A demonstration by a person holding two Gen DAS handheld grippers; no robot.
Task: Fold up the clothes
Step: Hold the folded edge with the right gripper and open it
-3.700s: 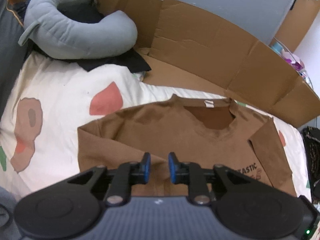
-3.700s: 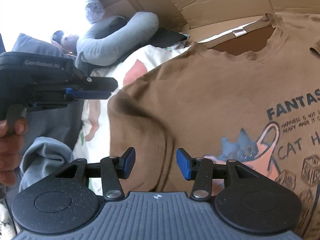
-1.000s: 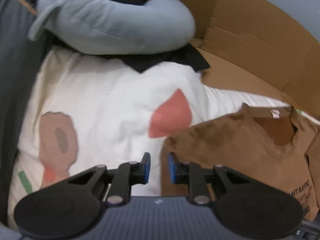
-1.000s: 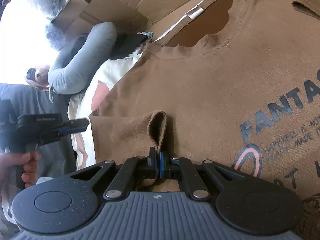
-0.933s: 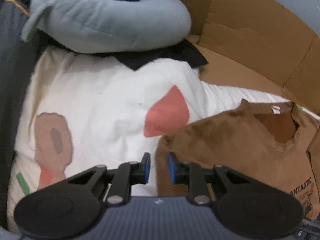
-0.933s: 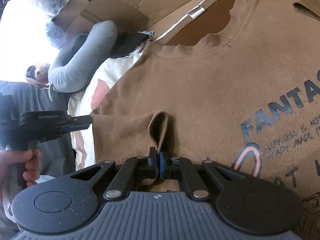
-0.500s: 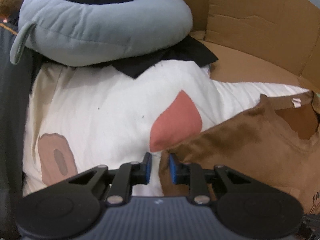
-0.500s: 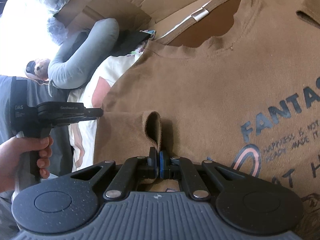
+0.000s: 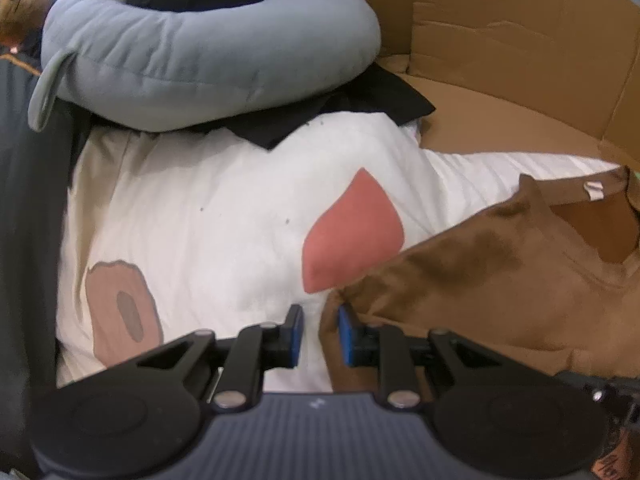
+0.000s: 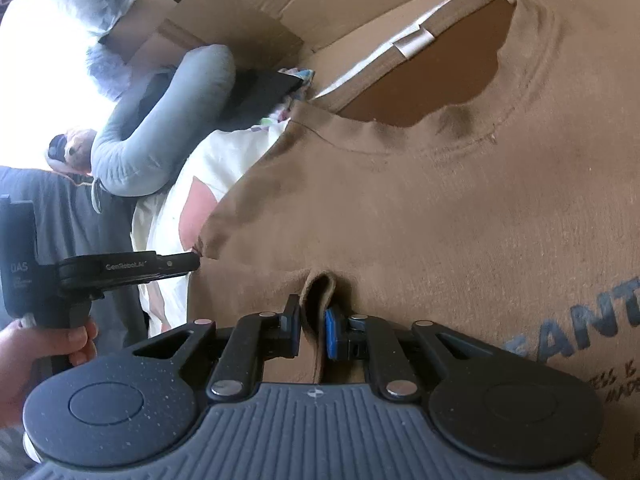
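A brown T-shirt (image 10: 420, 200) lies spread on the white patterned sheet (image 9: 224, 216). The right gripper (image 10: 312, 330) stands slightly parted around a raised sleeve fold; the left gripper (image 9: 319, 334) is released, the shirt's corner between its fingers.

You have a brown T-shirt (image 10: 440, 208) of matt knit cloth with dull printed lettering. The bedsheet (image 9: 208, 216) is smooth white cloth with flat colour patches. The grey pillow (image 9: 192, 52) is soft quilted fabric. The cardboard (image 9: 500, 40) is matt, creased paper board.
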